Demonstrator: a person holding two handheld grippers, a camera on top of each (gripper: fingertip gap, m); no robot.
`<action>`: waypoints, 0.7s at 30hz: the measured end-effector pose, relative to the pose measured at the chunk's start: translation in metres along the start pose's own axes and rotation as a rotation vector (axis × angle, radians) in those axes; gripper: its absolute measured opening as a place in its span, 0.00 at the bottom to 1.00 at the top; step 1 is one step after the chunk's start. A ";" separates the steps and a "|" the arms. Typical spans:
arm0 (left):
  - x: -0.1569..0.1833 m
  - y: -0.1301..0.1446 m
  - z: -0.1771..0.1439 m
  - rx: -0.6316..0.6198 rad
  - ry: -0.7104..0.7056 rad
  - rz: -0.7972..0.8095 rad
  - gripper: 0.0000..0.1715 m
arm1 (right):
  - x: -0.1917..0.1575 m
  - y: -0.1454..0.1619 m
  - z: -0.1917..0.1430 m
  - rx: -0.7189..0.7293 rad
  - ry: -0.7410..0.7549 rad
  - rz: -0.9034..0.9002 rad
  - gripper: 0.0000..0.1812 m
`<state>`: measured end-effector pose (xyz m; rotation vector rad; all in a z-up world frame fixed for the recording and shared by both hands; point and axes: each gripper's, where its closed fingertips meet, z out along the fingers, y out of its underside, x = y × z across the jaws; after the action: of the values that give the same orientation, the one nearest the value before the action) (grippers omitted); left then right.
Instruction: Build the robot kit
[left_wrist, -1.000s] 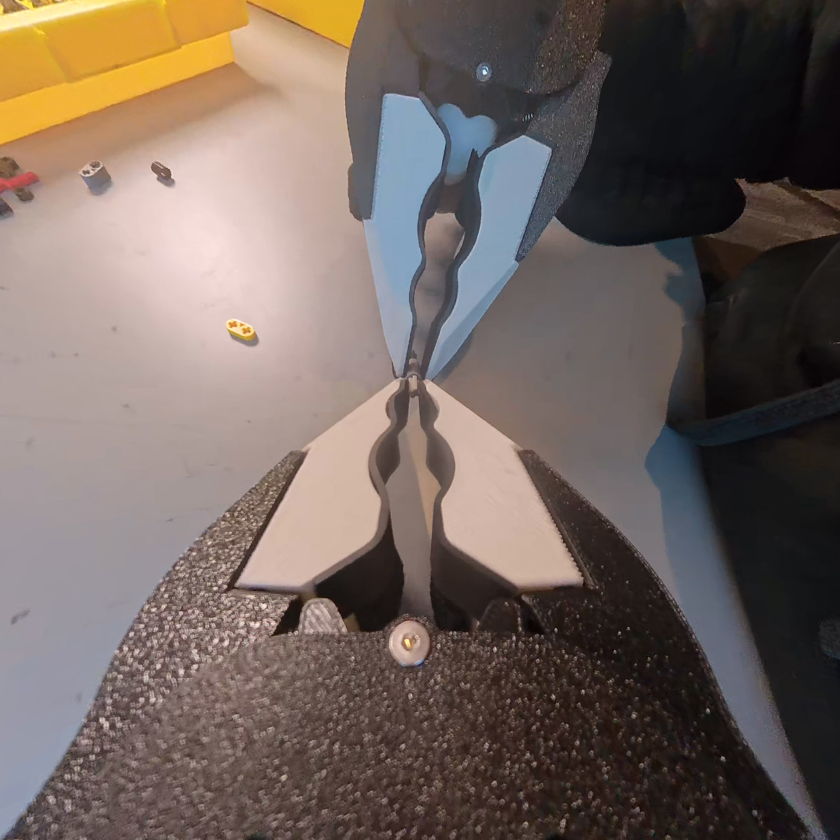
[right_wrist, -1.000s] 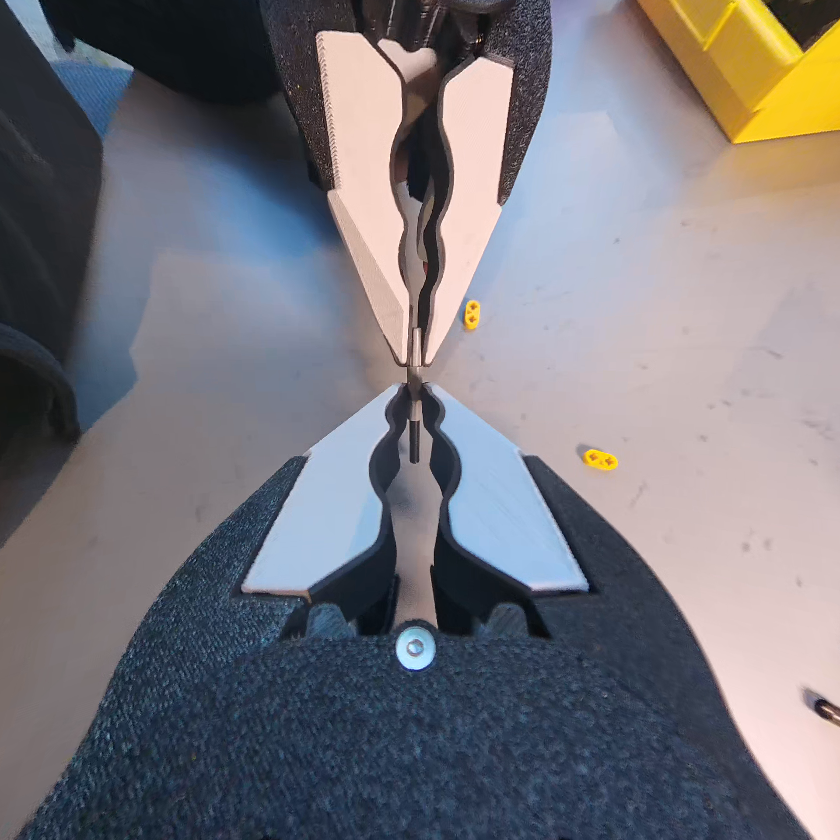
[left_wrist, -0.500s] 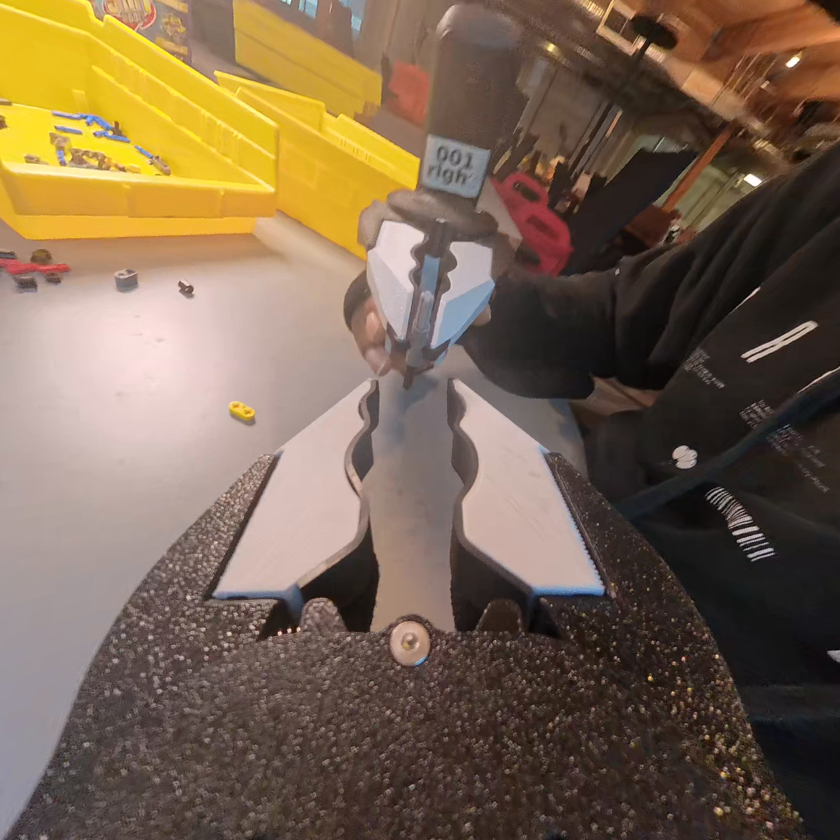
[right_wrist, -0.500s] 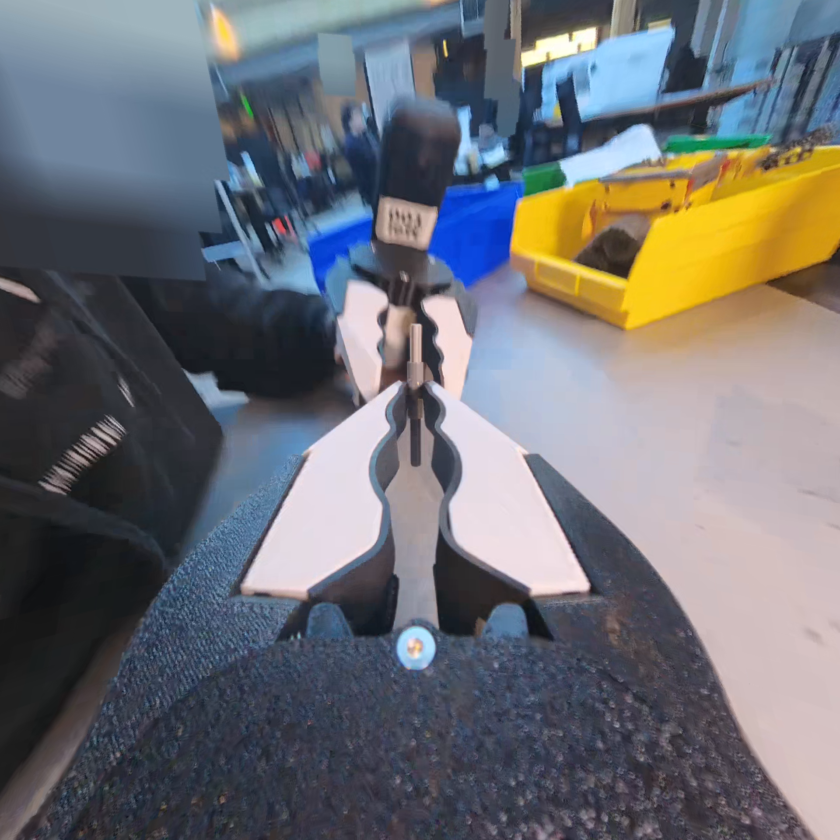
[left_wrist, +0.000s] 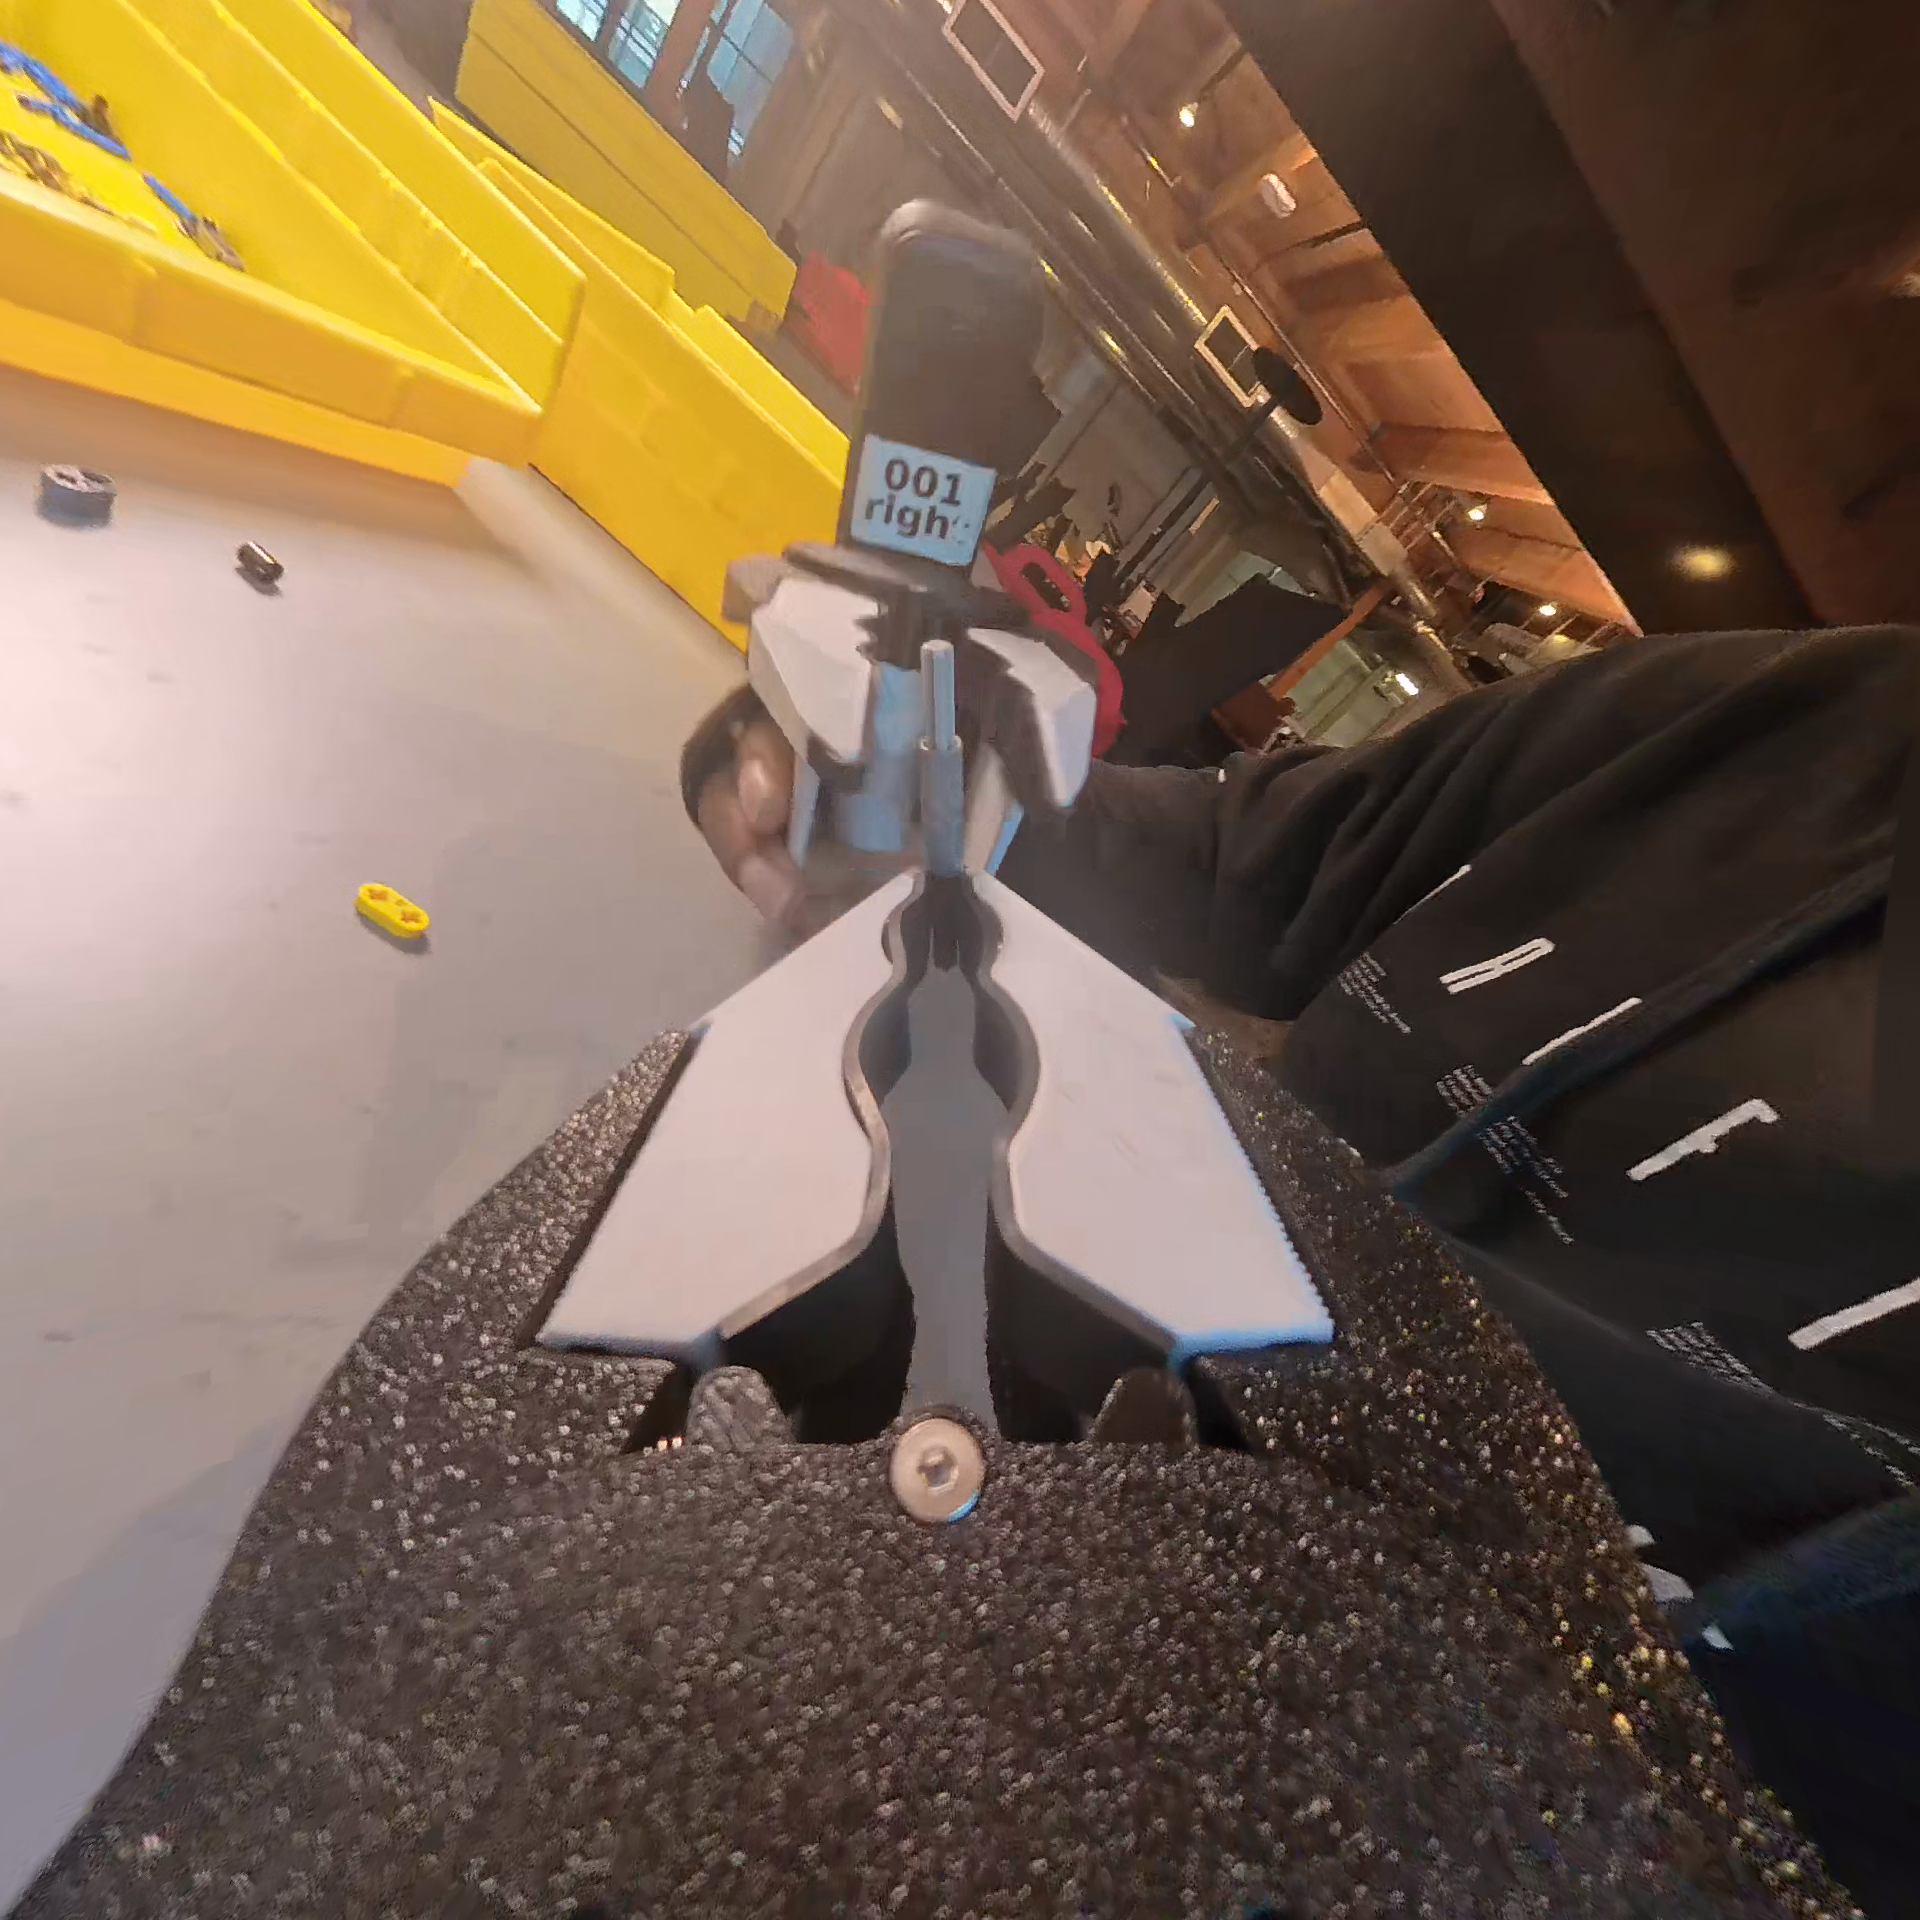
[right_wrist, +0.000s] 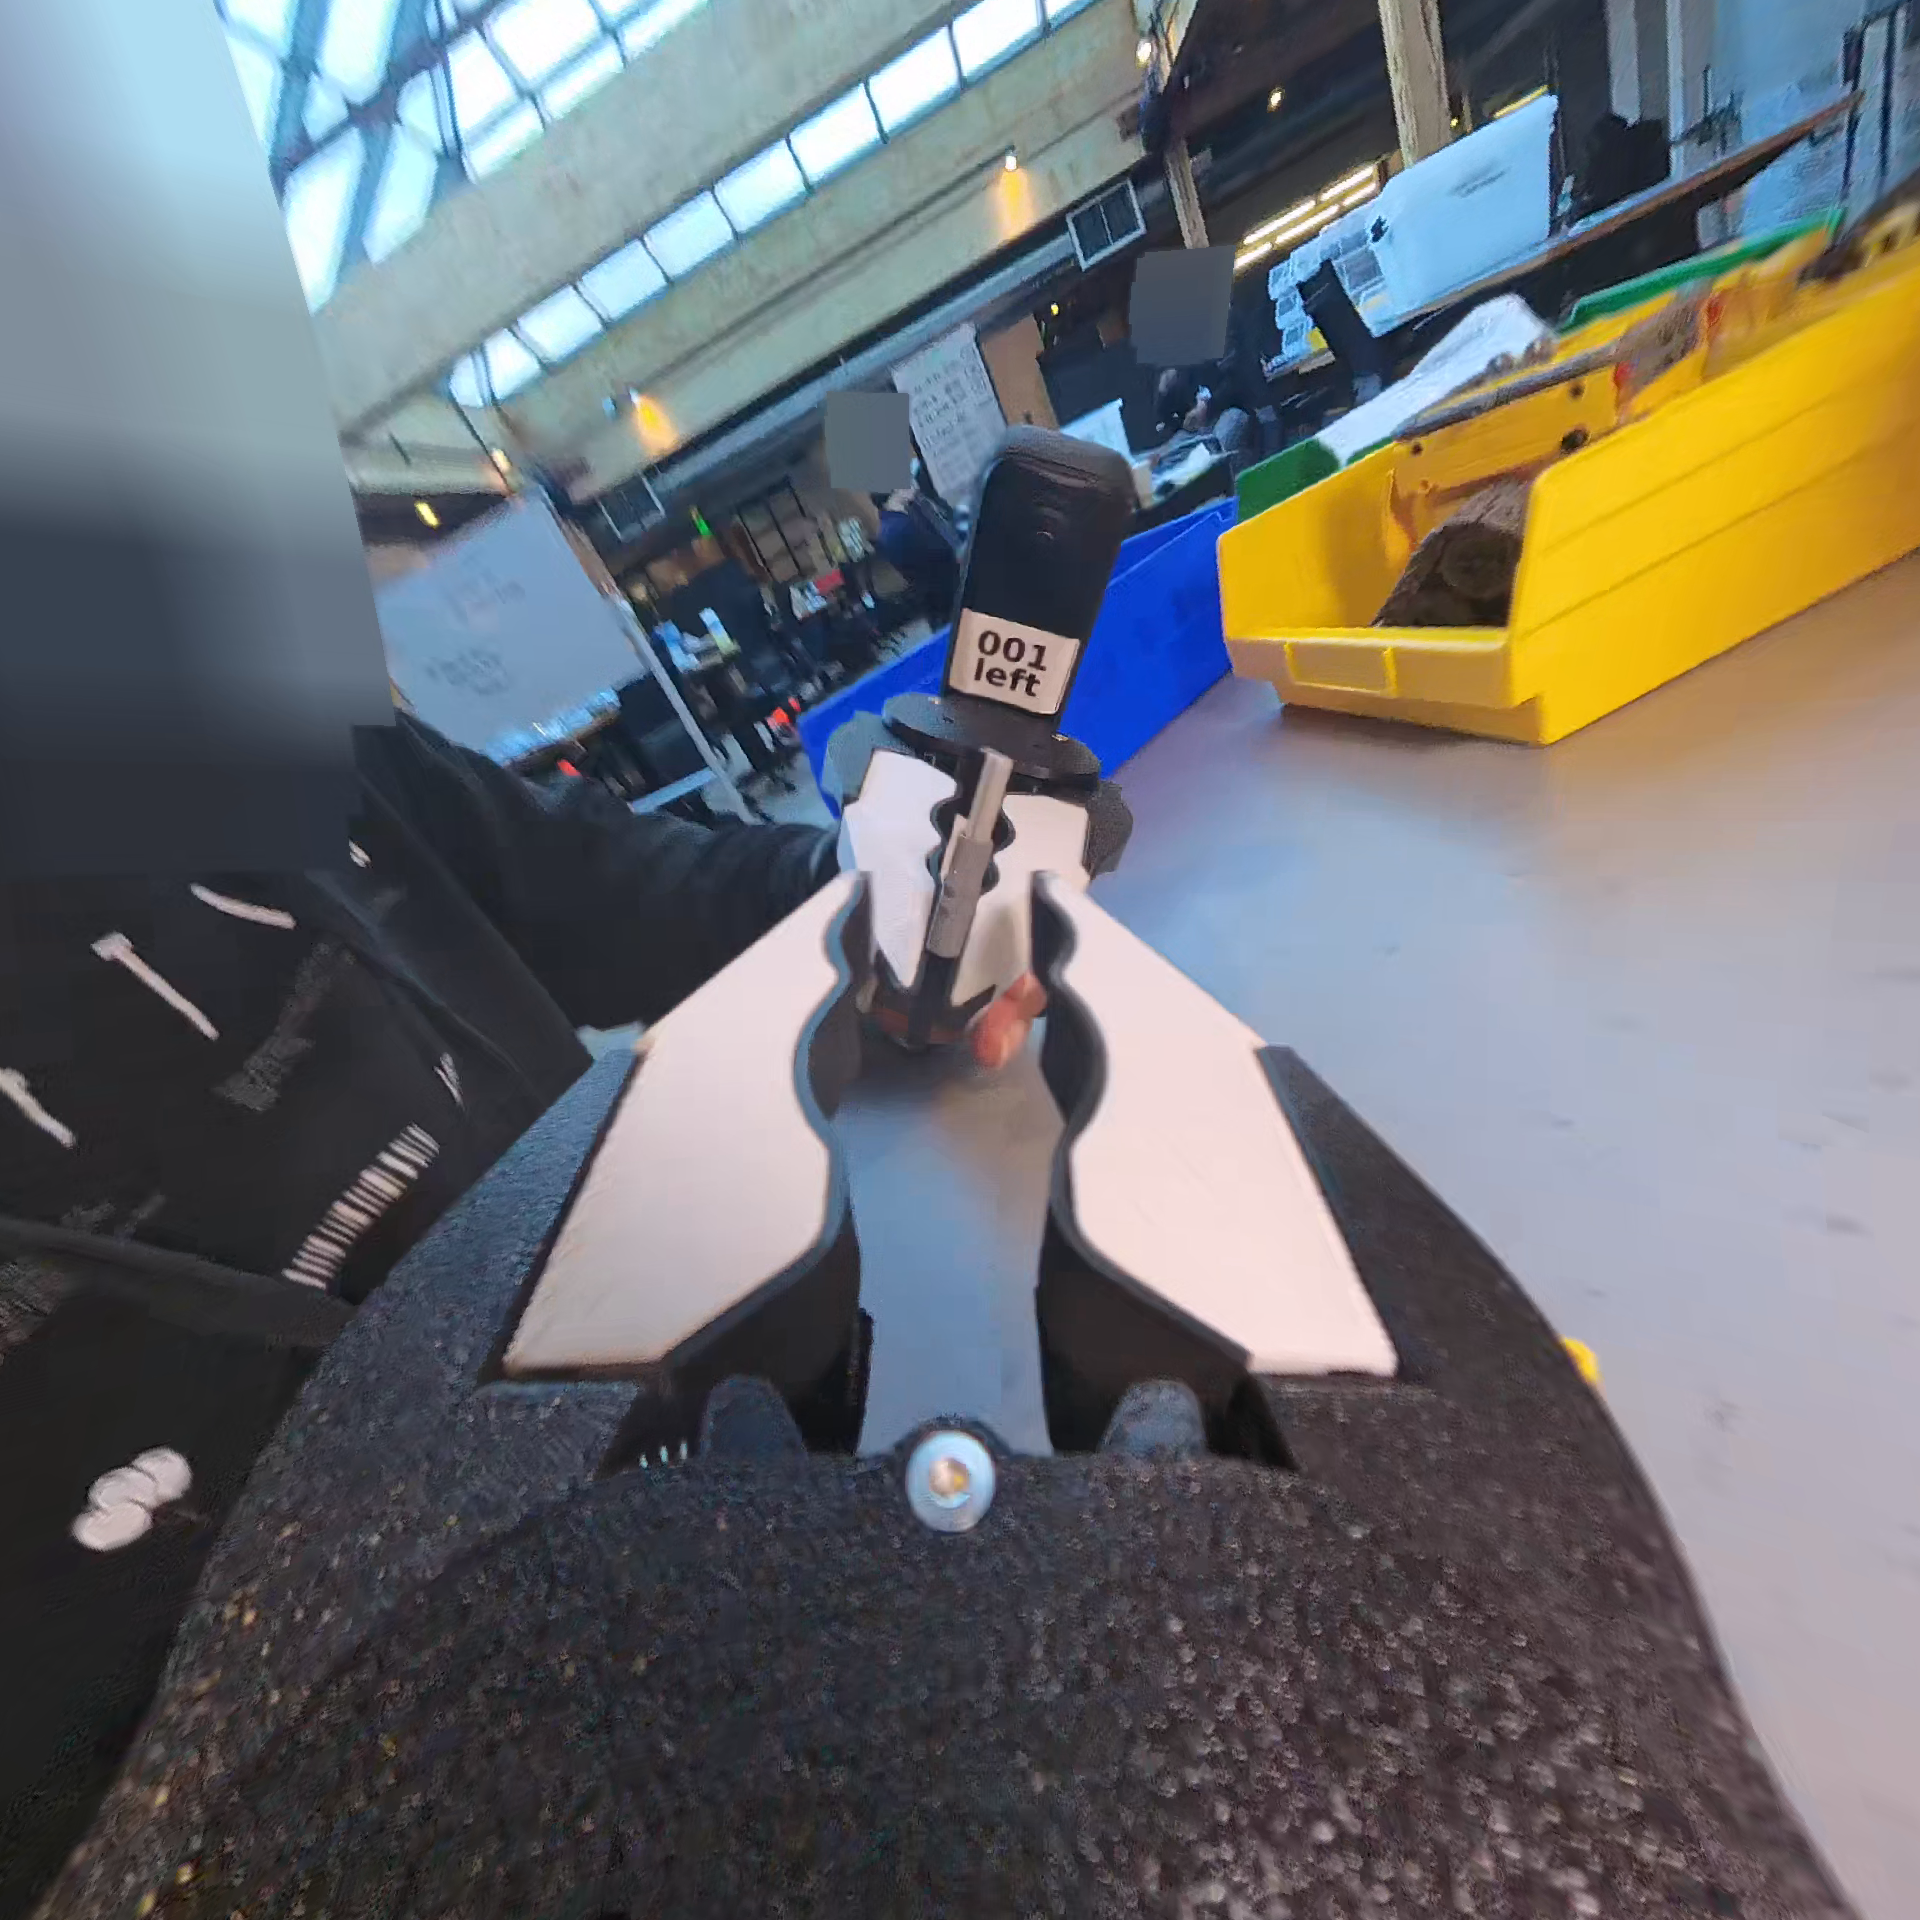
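Observation:
A thin grey axle with a dark end (left_wrist: 940, 748) stands between the tips of my left gripper (left_wrist: 940, 894), which is shut on its dark lower end. The axle points up toward my right gripper (left_wrist: 914, 821), which faces it close by with its jaws apart. In the right wrist view my right gripper (right_wrist: 948, 883) is open and empty. Its fingers (right_wrist: 727, 1091) stand either side of the axle (right_wrist: 961, 883), not touching it. My left gripper (right_wrist: 928, 1003) holds the axle just beyond. Both are above the grey table (right_wrist: 1558, 935).
Yellow bins (left_wrist: 312, 343) stand at the table's far left, with a yellow flat piece (left_wrist: 392, 904) and small dark parts (left_wrist: 75, 488) loose before them. Another yellow bin (right_wrist: 1558, 623) and a blue bin (right_wrist: 1153, 644) stand far right. A black sleeve (left_wrist: 1455, 831) lies alongside. Left and right tips are no more than a few centimetres apart. The yellow flat piece (left_wrist: 392, 904) is about 12 cm from both grippers' fingertips.
Half a second ago my right gripper held the axle and my left was open. Now my left gripper has shut on it and my right has opened.

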<state>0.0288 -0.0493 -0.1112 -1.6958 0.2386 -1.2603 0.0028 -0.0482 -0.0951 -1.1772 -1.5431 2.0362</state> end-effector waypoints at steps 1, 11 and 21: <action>0.001 0.001 0.000 -0.007 0.015 -0.031 0.02 | -0.001 -0.002 -0.002 -0.033 0.024 -0.104 0.25; 0.012 0.020 0.006 -0.067 0.178 -0.338 0.01 | -0.007 0.028 0.009 -0.402 0.225 -0.938 0.49; 0.016 0.022 0.005 -0.080 0.201 -0.357 0.01 | -0.008 0.032 0.008 -0.415 0.205 -0.893 0.40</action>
<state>0.0486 -0.0679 -0.1180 -1.7301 0.1070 -1.7090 0.0085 -0.0705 -0.1206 -0.5832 -1.9472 1.0211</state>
